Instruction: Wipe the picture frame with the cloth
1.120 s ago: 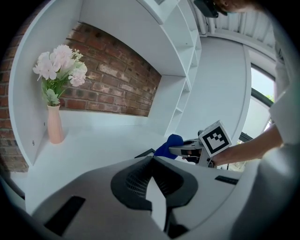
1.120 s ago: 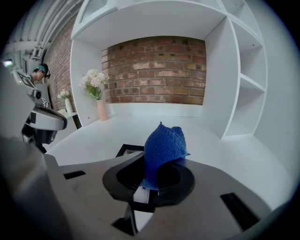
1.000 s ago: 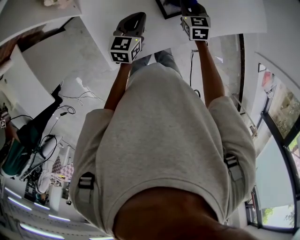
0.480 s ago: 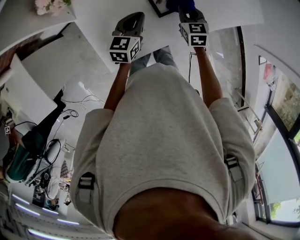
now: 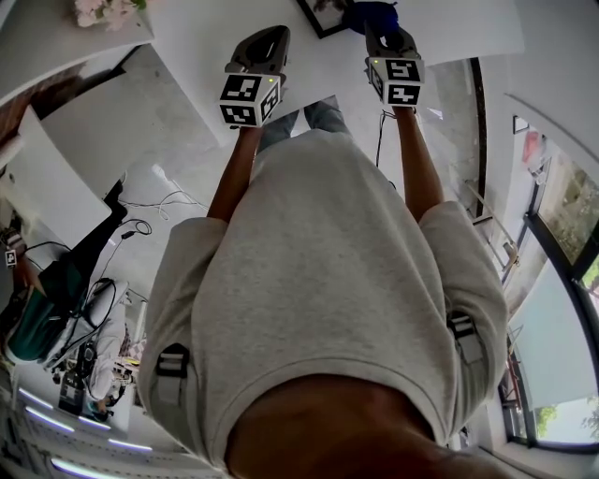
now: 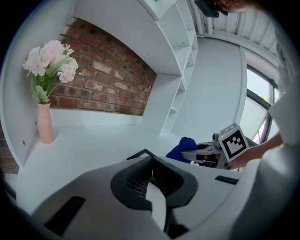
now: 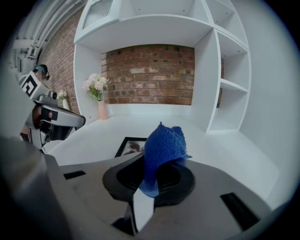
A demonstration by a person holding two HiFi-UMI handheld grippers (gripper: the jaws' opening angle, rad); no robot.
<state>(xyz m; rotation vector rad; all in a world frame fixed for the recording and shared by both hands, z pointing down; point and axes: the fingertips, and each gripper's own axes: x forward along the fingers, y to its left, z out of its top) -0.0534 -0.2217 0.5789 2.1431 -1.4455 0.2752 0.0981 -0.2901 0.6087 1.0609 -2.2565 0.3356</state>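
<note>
A black picture frame [image 7: 130, 146] lies flat on the white tabletop [image 7: 225, 154], and its near corner [image 5: 316, 16] shows at the top of the head view. My right gripper [image 7: 151, 180] is shut on a blue cloth [image 7: 164, 146], which bunches up above the jaws just right of the frame. The head view shows the cloth [image 5: 372, 13] at the right gripper's [image 5: 382, 26] tip beside the frame. My left gripper [image 6: 151, 174] is shut with nothing in it. A black frame corner [image 6: 140, 153] lies just beyond its jaws, and the cloth [image 6: 183, 146] is to the right.
A pink vase of pale flowers [image 7: 100, 108] stands at the back left of the tabletop against a brick wall [image 7: 150, 72]. White shelves [image 7: 229, 89] rise at the right. On the floor to the left are another person [image 5: 51, 281] and cables.
The right gripper with the cloth has drawn slightly back toward the person and to the right. The left gripper has barely moved.
</note>
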